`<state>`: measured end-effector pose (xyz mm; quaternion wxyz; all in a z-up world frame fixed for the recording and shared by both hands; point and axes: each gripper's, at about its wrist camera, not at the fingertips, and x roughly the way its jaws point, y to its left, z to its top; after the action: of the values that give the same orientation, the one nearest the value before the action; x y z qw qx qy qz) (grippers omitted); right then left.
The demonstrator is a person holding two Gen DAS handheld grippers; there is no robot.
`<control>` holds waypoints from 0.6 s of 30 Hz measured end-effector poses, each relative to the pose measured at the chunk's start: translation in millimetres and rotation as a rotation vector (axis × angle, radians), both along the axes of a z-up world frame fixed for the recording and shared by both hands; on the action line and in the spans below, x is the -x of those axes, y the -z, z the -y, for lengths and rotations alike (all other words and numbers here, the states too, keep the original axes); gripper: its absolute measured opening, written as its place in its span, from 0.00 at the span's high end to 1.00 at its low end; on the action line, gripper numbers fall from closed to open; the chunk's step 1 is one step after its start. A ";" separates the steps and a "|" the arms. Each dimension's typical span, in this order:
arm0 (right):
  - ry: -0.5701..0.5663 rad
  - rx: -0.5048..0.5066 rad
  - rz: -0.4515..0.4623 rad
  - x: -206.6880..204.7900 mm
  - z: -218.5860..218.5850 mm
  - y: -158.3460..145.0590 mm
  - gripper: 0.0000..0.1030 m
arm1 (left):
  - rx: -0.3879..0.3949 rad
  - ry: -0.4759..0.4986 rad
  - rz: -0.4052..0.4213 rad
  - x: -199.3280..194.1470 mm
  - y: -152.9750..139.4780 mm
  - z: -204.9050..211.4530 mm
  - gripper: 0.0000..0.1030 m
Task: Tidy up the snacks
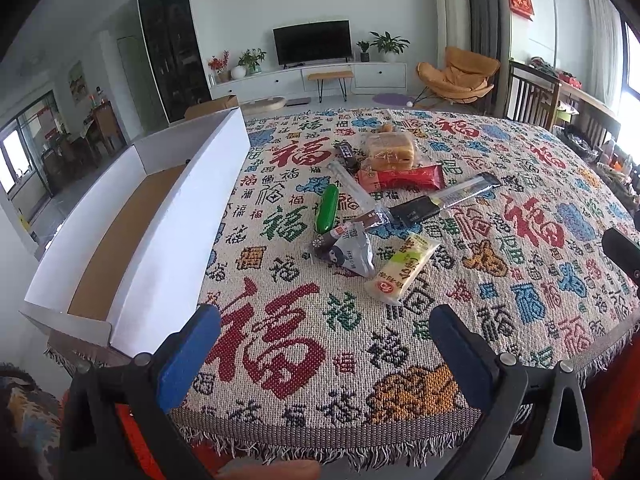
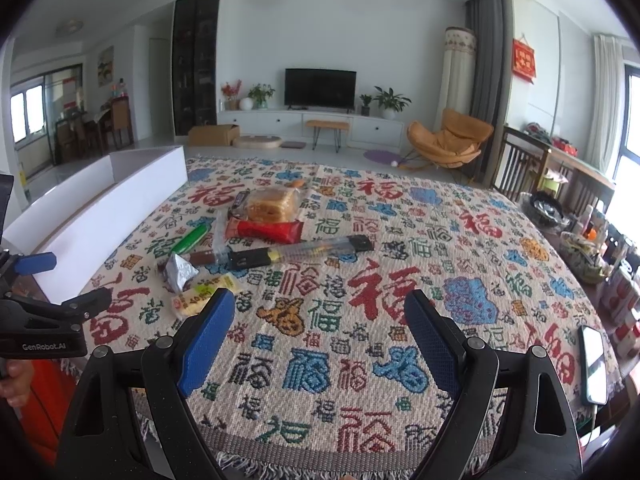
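Observation:
Several snacks lie in a loose pile mid-table: a bagged bread loaf [image 1: 390,150] [image 2: 272,205], a red packet [image 1: 400,178] [image 2: 262,229], a green stick [image 1: 327,208] [image 2: 192,239], a long black-and-clear pack [image 1: 444,200] [image 2: 300,253], a silver pouch [image 1: 352,256] [image 2: 180,272] and a pale yellow packet [image 1: 402,270] [image 2: 204,294]. A long white box [image 1: 160,236] [image 2: 100,224] with a brown floor lies along the table's left side. My left gripper [image 1: 326,344] stands open near the front edge, holding nothing. My right gripper [image 2: 320,336] is open too, right of the yellow packet.
The table wears a woven cloth [image 1: 360,344] [image 2: 360,300] with fringe at the front edge. A phone [image 2: 594,364] lies at the cloth's right edge. Jars and packets [image 2: 600,256] crowd a side shelf on the right. A hand [image 2: 16,380] holds the left gripper's body [image 2: 44,320].

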<state>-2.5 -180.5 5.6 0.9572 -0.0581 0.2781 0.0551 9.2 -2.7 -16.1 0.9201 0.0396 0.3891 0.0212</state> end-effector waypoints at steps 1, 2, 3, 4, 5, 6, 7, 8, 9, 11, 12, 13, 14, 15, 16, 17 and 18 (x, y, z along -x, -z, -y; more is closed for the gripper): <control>0.002 0.000 -0.003 -0.5 0.7 1.3 0.14 | 0.000 0.000 -0.004 -0.8 1.3 0.2 0.00; 0.004 0.001 -0.006 -1.3 0.9 2.1 0.14 | 0.000 0.000 -0.008 -1.4 2.8 0.2 0.00; 0.006 0.003 -0.009 -2.0 0.8 2.8 0.14 | 0.001 -0.001 -0.012 -2.3 4.0 -0.2 0.00; 0.008 0.004 -0.012 -2.7 0.9 3.8 0.14 | 0.003 -0.002 -0.018 -3.2 5.5 -0.5 0.00; 0.009 0.005 -0.016 -3.7 0.3 4.6 0.14 | 0.005 -0.003 -0.023 -4.3 7.1 -1.0 0.00; 0.010 0.006 -0.019 -4.4 0.3 5.7 0.14 | 0.007 -0.005 -0.028 -5.1 8.6 -1.6 0.00; 0.010 0.008 -0.022 -4.9 0.3 6.9 0.14 | 0.008 -0.007 -0.033 -6.1 10.0 -2.3 0.00; 0.010 0.010 -0.026 -5.7 0.0 7.7 0.14 | 0.010 -0.008 -0.038 -7.2 11.4 -2.8 0.00; 0.009 0.012 -0.028 -6.4 -0.5 8.7 0.14 | 0.012 -0.009 -0.042 -8.2 12.6 -3.4 0.00; 0.007 0.017 -0.032 -7.1 -1.0 10.2 0.14 | 0.015 -0.010 -0.049 -10.1 14.6 -3.9 0.00; 0.007 0.019 -0.033 -7.7 -1.4 10.7 0.14 | 0.015 -0.010 -0.052 -10.5 15.3 -3.9 0.00; 0.007 0.020 -0.035 -8.1 -1.3 11.5 0.14 | 0.015 -0.010 -0.055 -11.5 16.6 -3.7 0.00; 0.007 0.021 -0.038 -8.9 -1.5 12.3 0.14 | 0.015 -0.010 -0.059 -12.5 18.0 -3.6 0.00; 0.008 0.021 -0.041 -9.9 -1.6 13.2 0.14 | 0.016 -0.011 -0.063 -13.6 19.5 -3.6 0.00; 0.008 0.022 -0.045 -10.7 -1.2 14.5 0.14 | 0.017 -0.011 -0.067 -15.0 21.1 -3.7 0.00; 0.010 0.022 -0.050 -11.9 -1.5 16.0 0.14 | 0.018 -0.012 -0.073 -16.3 22.8 -4.0 0.00; 0.010 0.022 -0.054 -12.9 -1.2 17.6 0.14 | 0.020 -0.012 -0.078 -17.7 24.5 -4.3 0.00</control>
<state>10.3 -179.3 -12.0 0.9489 -0.0659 0.3049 0.0487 26.9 1.6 -40.7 0.9043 0.0286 0.4253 0.0214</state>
